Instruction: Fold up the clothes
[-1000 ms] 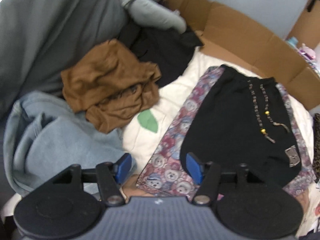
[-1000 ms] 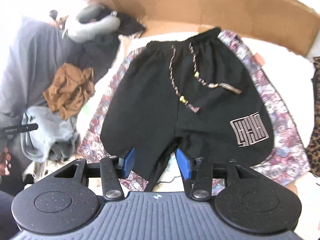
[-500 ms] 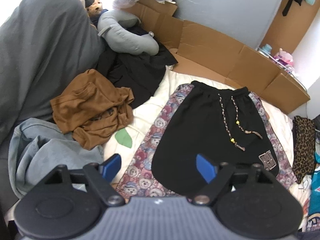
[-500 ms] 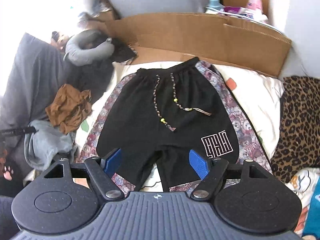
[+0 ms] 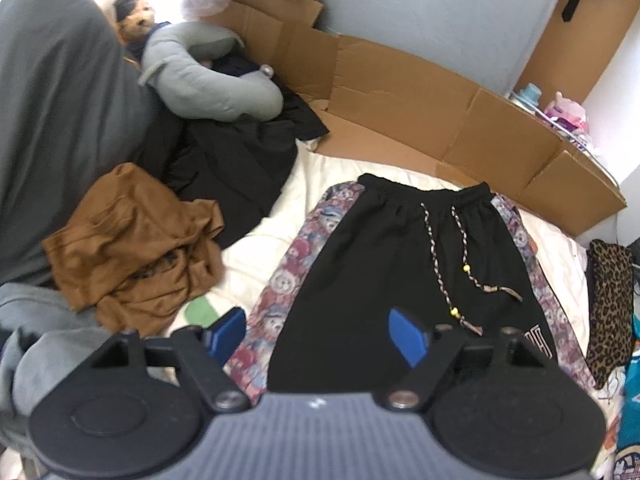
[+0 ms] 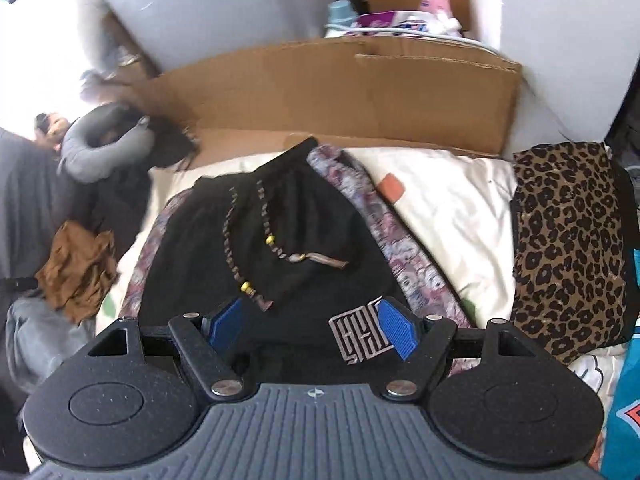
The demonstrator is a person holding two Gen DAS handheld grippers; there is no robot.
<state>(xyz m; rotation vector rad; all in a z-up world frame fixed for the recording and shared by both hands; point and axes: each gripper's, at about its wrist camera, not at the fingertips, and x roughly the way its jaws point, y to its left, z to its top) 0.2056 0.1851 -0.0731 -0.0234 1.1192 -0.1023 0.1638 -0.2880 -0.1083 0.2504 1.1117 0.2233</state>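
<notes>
1. A pair of black shorts (image 5: 384,264) lies spread flat on a bear-print cloth (image 5: 280,280) across a cream-sheeted bed (image 5: 256,256), waistband toward the far cardboard wall (image 5: 400,92) and leg hems toward the cameras

2. The shorts' braided drawstring (image 5: 440,264), strung with yellow beads, trails down the front; a pale geometric emblem (image 6: 360,334) marks one leg near the hem

3. The left gripper (image 5: 316,334) hangs above the near end of the shorts, its blue pads (image 5: 228,334) set wide apart and holding nothing

4. The right gripper (image 6: 310,328) hovers over the emblem side of the shorts, its blue pads (image 6: 394,334) likewise spread wide, with no cloth between them

5. A crumpled brown garment (image 5: 132,244) sits in a heap left of the bear-print cloth, beside a rumpled grey-blue garment (image 5: 36,344) at the near-left edge

6. Behind the brown heap, a black garment (image 5: 232,168) lies bunched under a grey U-shaped neck pillow (image 5: 208,84), with a large grey cushion (image 5: 60,100) filling the left side

7. In the right wrist view, a leopard-print piece (image 6: 568,248) rests at the bed's right edge, apart from the shorts

8. Small bottles and packets (image 6: 392,16) crowd a ledge behind the cardboard; their labels are too blurred to read
</notes>
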